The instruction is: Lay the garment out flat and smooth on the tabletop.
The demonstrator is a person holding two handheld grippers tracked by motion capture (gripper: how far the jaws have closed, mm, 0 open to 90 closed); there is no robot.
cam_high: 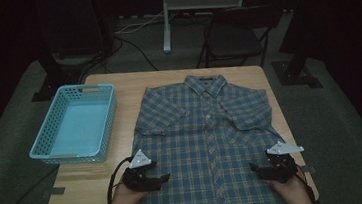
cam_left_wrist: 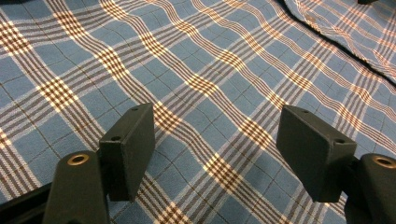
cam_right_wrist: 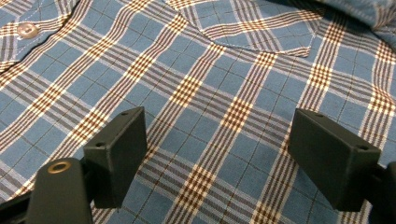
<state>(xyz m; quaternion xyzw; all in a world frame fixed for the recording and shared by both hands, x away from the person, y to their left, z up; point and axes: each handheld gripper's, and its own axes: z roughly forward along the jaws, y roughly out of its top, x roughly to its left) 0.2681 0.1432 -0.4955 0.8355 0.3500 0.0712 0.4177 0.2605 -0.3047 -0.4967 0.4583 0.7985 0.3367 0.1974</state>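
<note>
shirt [cam_high: 208, 139] is being kept flat on desk [cam_high: 83, 181], collar at 12 | left tool [cam_high: 157, 179] and right tool [cam_high: 258, 169] are being held released, empty, over side hems at 9 and 3 | both equally near

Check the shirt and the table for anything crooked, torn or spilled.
Nothing stands out. The plaid shirt lies flat and buttoned on the table, the blue basket sits square beside it, empty.

Blue plaid shirt [cam_high: 207, 134] lies flat (buttoned, collar away) on table.
</note>
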